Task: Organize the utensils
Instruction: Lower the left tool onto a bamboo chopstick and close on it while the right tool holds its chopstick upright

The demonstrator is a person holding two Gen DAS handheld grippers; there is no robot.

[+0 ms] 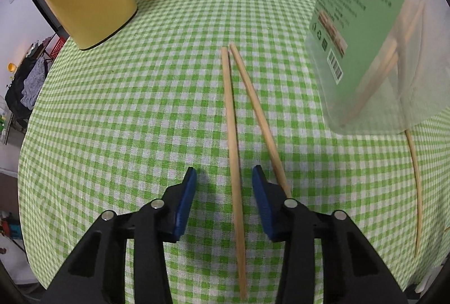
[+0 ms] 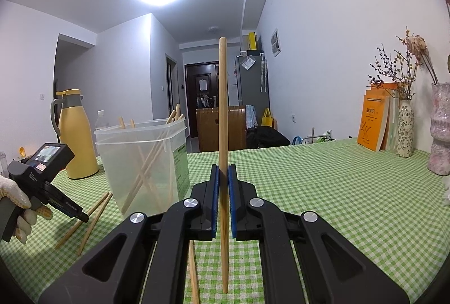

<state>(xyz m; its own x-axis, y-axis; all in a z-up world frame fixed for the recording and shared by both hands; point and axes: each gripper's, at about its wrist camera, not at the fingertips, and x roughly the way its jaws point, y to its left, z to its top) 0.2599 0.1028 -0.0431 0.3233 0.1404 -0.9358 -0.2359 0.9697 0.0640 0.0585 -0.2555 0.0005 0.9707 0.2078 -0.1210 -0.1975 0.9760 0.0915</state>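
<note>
Beside the clear plastic tub (image 2: 140, 163), both grippers work at loose chopsticks on the green-checked surface (image 1: 126, 107).

The left gripper (image 1: 224, 177) points down at the cloth left of the tub, its jaws apart and straddling one chopstick (image 1: 233, 135) without pressing it; a second chopstick (image 1: 257, 113) lies just beside it, running under the right finger. The right gripper (image 2: 224, 172), in front of the tub, has its jaws clamped on an upright chopstick (image 2: 223, 107). More chopsticks lean inside the tub, perhaps five. A yellow flask (image 2: 74, 141) stands behind it.
</note>
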